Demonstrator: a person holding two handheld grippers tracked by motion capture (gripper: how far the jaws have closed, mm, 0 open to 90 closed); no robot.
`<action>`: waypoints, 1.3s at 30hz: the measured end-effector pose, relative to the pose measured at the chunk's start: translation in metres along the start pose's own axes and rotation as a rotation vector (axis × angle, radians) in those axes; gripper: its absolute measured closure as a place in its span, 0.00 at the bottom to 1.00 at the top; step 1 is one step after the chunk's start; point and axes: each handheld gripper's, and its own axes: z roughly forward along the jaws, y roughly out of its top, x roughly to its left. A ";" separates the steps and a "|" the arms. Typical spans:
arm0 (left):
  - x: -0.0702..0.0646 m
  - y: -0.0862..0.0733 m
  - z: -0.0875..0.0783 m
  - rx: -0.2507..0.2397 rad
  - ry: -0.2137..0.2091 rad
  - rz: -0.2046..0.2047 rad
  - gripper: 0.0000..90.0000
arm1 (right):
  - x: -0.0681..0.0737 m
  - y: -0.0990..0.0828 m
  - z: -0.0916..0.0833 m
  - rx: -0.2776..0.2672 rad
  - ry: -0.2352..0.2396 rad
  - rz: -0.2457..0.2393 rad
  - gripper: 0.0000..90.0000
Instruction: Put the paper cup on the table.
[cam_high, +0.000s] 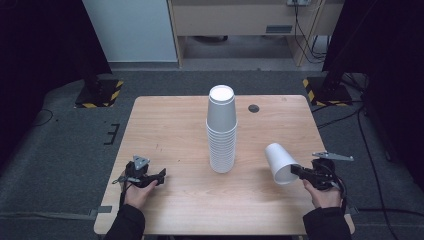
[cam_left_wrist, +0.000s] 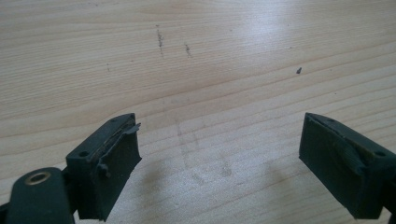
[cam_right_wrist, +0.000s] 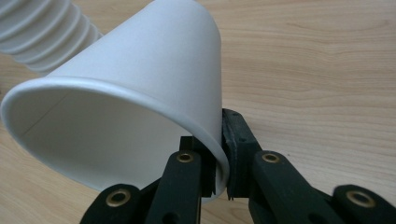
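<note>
While pinched at its rim, white cup (cam_right_wrist: 135, 88), right tool (cam_right_wrist: 219, 175) beneath

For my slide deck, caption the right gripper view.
Right gripper pinches a white paper cup by its rim, above the wooden table.

One stack of white cups (cam_high: 221, 131), one single white cup (cam_high: 280, 162), one wooden table (cam_high: 170, 125), two grippers.

Even overhead light, dark surroundings, pale glare and soft shadows on the table (cam_left_wrist: 224, 60), sharp focus.
</note>
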 end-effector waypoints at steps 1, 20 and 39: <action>0.000 0.000 0.000 0.001 0.001 0.002 0.13 | 0.000 0.000 0.000 0.004 -0.007 -0.002 0.94; 0.001 -0.002 0.005 0.034 -0.002 0.015 0.12 | -0.001 0.019 -0.004 0.161 -0.057 -0.029 0.94; 0.002 -0.005 0.008 0.071 -0.007 0.024 0.11 | -0.005 0.050 -0.001 0.335 -0.061 -0.053 0.94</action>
